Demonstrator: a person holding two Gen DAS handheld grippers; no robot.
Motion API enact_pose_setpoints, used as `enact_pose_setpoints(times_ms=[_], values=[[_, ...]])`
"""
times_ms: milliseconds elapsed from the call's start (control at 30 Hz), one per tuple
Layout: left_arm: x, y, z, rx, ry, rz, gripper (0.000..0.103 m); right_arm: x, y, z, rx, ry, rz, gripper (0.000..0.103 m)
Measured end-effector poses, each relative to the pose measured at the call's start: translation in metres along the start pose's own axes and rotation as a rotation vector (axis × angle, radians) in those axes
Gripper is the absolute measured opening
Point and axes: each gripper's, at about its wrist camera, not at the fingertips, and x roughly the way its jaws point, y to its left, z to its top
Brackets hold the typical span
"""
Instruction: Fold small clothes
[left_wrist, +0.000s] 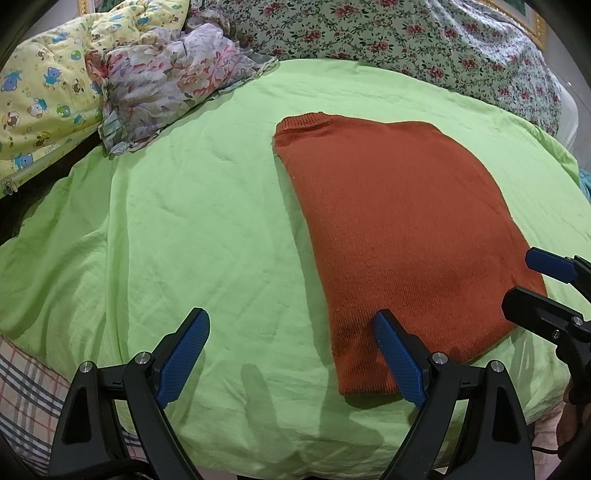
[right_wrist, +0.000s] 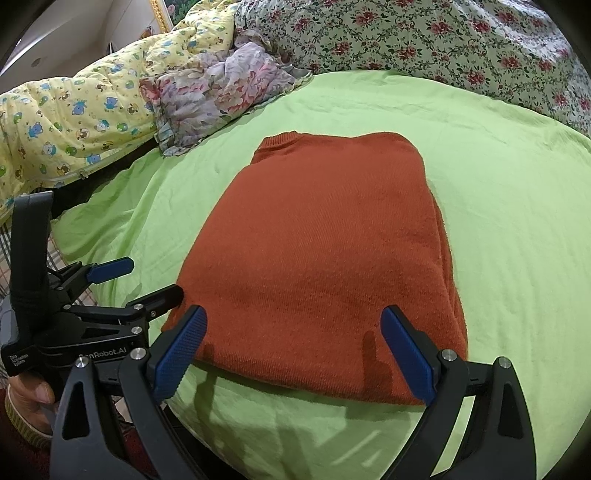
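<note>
A rust-orange knit sweater lies flat on the green sheet, sleeves folded in, collar at the far end. In the right wrist view the sweater fills the middle. My left gripper is open and empty, hovering at the sweater's near left corner; its right finger is over the hem. It also shows in the right wrist view at the left. My right gripper is open and empty over the sweater's near hem. It also shows in the left wrist view at the right edge.
A crumpled floral cloth and a yellow cartoon-print quilt lie at the far left. A floral bedspread runs along the back. A plaid cloth lies at the near left. A hand holds the left gripper.
</note>
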Motion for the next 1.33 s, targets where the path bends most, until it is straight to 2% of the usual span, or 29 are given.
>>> enact_pose_setpoints(times_ms=[567,1333], values=[[0.0,-0.002,0.008,0.011,-0.023,0.008,0.091,-0.004,-0.008,0.007,-0.001,-0.013,-0.001,0.095],[0.003,0.0,0.01,-0.011,-0.016,-0.005,0.09,-0.004,-0.02,0.011,0.016,-0.026,-0.01,0.095]])
